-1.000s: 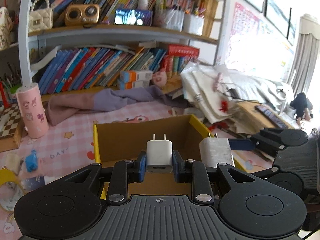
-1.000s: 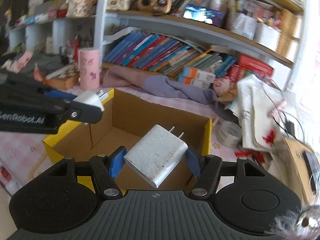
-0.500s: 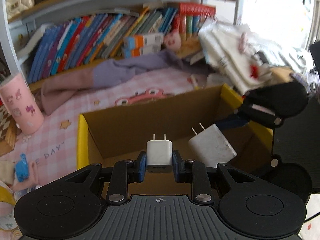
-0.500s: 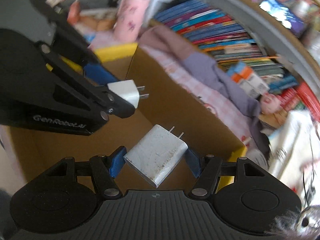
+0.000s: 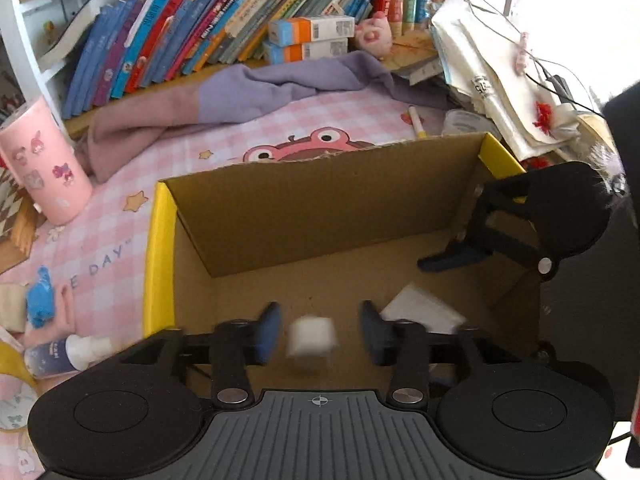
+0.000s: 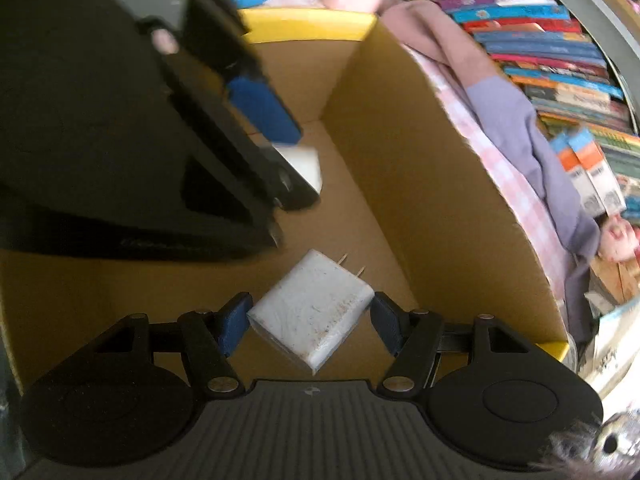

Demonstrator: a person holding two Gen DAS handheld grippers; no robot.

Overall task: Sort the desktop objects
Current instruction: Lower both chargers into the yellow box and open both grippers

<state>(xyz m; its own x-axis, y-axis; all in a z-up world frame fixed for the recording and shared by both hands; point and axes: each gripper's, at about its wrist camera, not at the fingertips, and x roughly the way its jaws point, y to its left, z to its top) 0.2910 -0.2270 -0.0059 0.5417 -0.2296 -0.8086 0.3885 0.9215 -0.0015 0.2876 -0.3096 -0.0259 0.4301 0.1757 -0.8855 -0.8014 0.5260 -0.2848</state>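
1. Left wrist view: the left gripper (image 5: 319, 332) is inside the cardboard box (image 5: 320, 204), with its blue pads spread wide apart.
2. The small white charger (image 5: 312, 340) sits in the gap between those pads with clear space on both sides. It is motion-blurred; whether it rests on the box floor cannot be told.
3. The large white charger (image 5: 420, 312) appears just right of the left gripper's right pad, low in the box and partly hidden behind that finger.
4. The right gripper (image 5: 456, 258) enters the box from the right side in this view; one blue pad is visible, above the large white charger.
5. Right wrist view: the right gripper (image 6: 307, 320) is also inside the cardboard box (image 6: 420, 184), its jaws opened wider than the large white charger (image 6: 310, 312).
6. That charger lies tilted between the two blue pads, prongs pointing away from the camera. A narrow gap shows at the right pad. At the left pad, contact cannot be ruled out.
7. The left gripper (image 6: 276, 140) fills the upper left of this view, and the small white charger (image 6: 304, 166) shows at its fingertip, beyond the large charger.
8. Outside the box: a pink cup (image 5: 44, 164) on the pink checked mat (image 5: 132, 168), a purple cloth (image 5: 256, 96), and a row of books (image 5: 200, 36) behind.
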